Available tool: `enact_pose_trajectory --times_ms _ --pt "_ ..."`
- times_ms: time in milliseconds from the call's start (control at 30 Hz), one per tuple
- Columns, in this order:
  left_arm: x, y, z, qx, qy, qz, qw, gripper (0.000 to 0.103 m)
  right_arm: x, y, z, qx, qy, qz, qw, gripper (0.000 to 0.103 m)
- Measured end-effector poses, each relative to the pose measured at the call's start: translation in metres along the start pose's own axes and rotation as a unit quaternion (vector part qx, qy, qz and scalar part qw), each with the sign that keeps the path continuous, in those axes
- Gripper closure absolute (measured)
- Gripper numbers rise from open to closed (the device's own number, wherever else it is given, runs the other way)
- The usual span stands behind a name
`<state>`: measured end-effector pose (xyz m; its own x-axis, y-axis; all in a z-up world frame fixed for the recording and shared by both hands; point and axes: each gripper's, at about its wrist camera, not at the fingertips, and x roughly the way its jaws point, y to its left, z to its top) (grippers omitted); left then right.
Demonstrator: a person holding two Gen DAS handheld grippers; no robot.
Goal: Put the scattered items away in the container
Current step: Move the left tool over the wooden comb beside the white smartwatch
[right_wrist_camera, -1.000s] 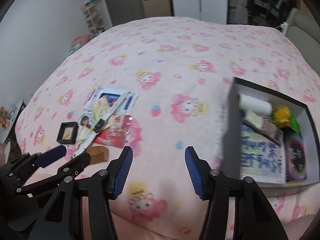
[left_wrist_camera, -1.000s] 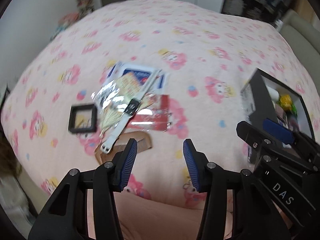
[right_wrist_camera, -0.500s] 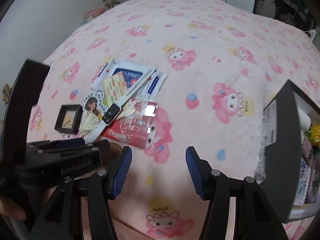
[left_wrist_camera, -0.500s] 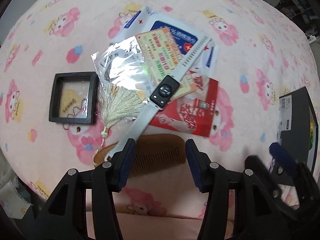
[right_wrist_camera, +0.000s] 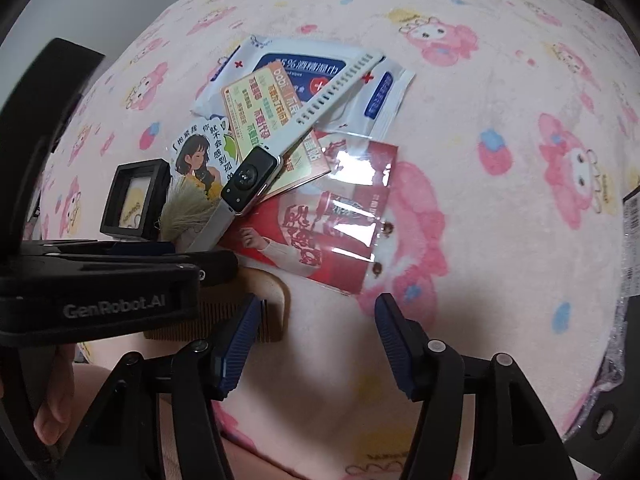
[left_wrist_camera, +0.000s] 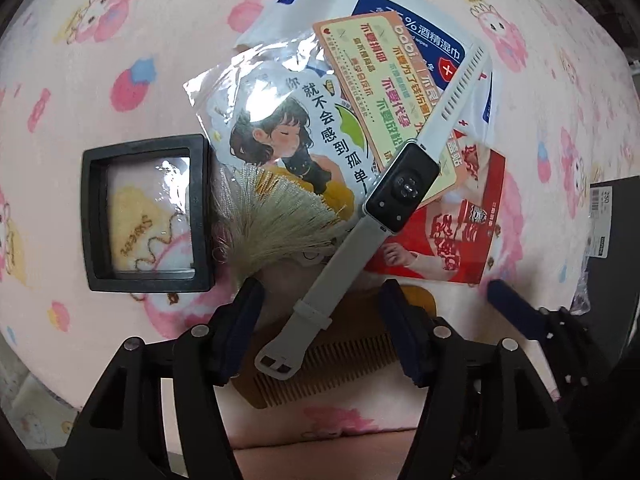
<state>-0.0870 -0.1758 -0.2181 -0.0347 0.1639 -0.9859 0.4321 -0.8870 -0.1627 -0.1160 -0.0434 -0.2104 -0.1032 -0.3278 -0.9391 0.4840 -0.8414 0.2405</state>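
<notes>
Nearest the left wrist camera, the left claw (left_wrist_camera: 320, 312) was pointing down over the pile with its jaws opening, and the buckle end of the watch (left_wrist_camera: 404, 190) lay between its 2 blue pads, neither pad pressing on it. Under that strap end sat a wooden comb (left_wrist_camera: 320, 376), teeth toward the camera, on the pink cartoon-print blanket (left_wrist_camera: 120, 20).

The right claw (right_wrist_camera: 312, 320) was hovering just beside it, jaws opening too, with only bare blanket between them; its left pad stood over the comb's end.

The watch lay face down: a dark rectangular back with sensor dots, a pale grey strap. Its long axis ran diagonally in the left view, buckle end low and left, perforated end high and right, resting across the packets.

Left of the strap, a cream tassel (left_wrist_camera: 276, 224) fanned out, and beyond it a small black-framed box (left_wrist_camera: 146, 216) with a clear window. Right of the watch lay a red packet (left_wrist_camera: 452, 232). Further on: a clear bag with a cartoon girl sticker (left_wrist_camera: 288, 136), a peach card (left_wrist_camera: 384, 92) and, furthest, a white-and-blue wipes pack (left_wrist_camera: 320, 0).

At the far right edge stood the black container (left_wrist_camera: 612, 260), well apart from the pile.
</notes>
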Motion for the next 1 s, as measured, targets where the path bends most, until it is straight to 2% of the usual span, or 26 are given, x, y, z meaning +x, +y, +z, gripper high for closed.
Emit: enact_pose_trajectory --times_ms 267,433,467,567,633,733,767,867,1000 --pt "0.002 -0.013 -0.012 0.009 0.008 -0.013 0.9998 0.039 0.007 0.002 -0.007 0.008 -0.010 0.015 1.000 0.045" --pt "-0.003 -0.024 -0.021 0.011 0.003 -0.030 0.9995 0.040 -0.005 -0.005 -0.015 0.018 -0.016 0.036 0.999 0.051" --pt "-0.004 -0.027 -0.024 0.011 0.001 -0.036 0.9993 0.043 -0.007 -0.007 -0.017 0.022 -0.018 0.039 0.999 0.052" --pt "-0.005 -0.045 -0.034 0.028 -0.004 -0.042 0.9987 0.049 -0.016 -0.011 -0.024 0.027 -0.024 0.032 0.999 0.056" --pt "-0.005 -0.056 -0.040 0.039 -0.006 -0.048 0.9981 0.049 -0.023 -0.015 -0.027 0.027 -0.026 0.019 0.999 0.057" --pt "-0.013 -0.057 -0.047 0.027 -0.021 -0.073 0.9967 0.049 -0.032 -0.026 -0.027 0.027 -0.030 0.015 0.999 0.057" --pt "-0.016 -0.055 -0.049 0.021 -0.026 -0.072 0.9968 0.047 -0.034 -0.029 -0.029 0.030 -0.028 0.024 0.999 0.057" --pt "-0.023 -0.043 -0.058 -0.021 -0.025 -0.026 0.9991 0.046 -0.036 -0.032 -0.035 0.033 -0.016 0.038 0.999 0.057" --pt "-0.027 -0.044 -0.069 -0.014 0.009 -0.024 0.9996 0.041 -0.035 -0.027 -0.041 0.025 -0.001 0.049 0.998 0.056"
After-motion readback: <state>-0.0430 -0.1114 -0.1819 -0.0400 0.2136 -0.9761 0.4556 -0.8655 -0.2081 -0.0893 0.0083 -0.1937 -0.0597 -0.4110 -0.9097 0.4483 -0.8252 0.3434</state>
